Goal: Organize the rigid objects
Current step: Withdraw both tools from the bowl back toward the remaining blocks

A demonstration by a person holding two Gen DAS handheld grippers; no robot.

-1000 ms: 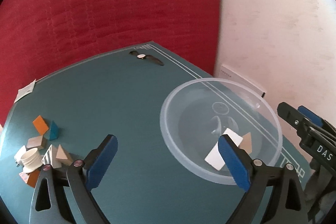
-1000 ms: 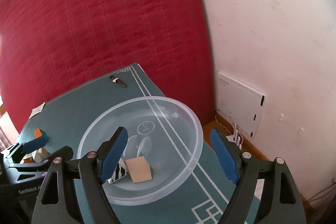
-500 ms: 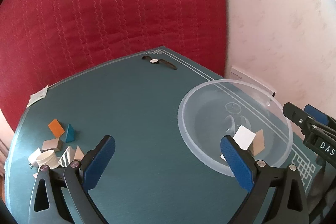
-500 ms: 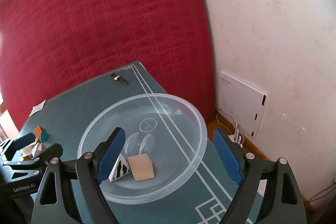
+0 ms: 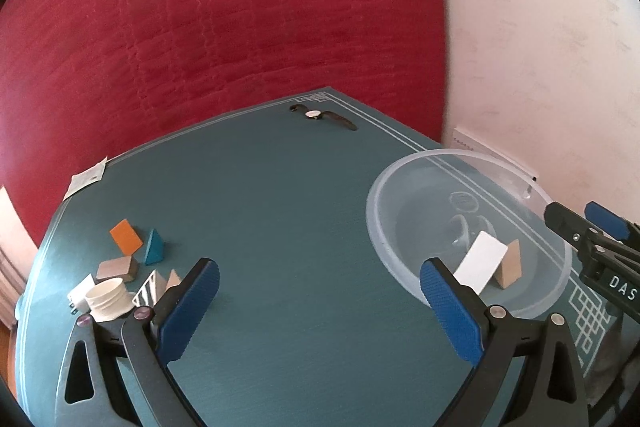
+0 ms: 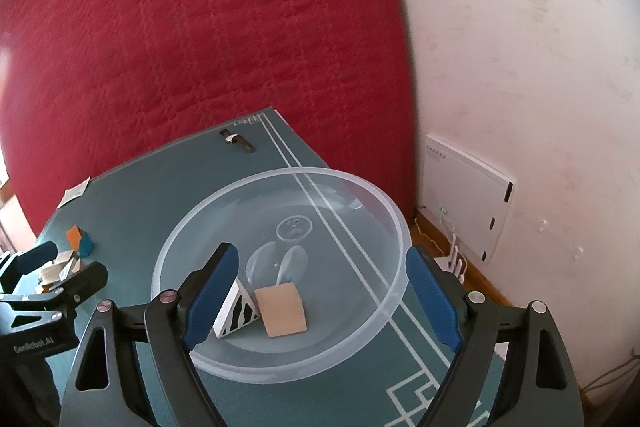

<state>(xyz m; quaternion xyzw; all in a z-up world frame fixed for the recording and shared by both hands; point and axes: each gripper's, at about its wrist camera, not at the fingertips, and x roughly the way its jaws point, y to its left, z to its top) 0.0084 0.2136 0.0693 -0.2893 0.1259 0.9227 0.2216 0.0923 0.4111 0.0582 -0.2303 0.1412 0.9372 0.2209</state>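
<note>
Hovering above the teal tabletop [image 5: 304, 227]: left tool [image 5: 320, 291], jaws wide, nothing between. Right tool [image 6: 320, 291] over the clear plastic bowl [image 6: 400, 227], jaws wide after opening a little further, nothing gripped. Lying inside the bowl: zebra-striped triangular block [image 6: 236, 315] touching a tan wooden block [image 6: 282, 309]. Clustered at the tabletop's left edge: orange block [image 5: 126, 237], teal triangular block [image 5: 154, 247], brown block [image 5: 116, 267], white threaded cap [image 5: 106, 297], second striped block [image 5: 150, 289]. Placed near the far edge, well apart: wristwatch [image 5: 320, 115]. Behind: red quilted fabric [image 5: 224, 27].
</note>
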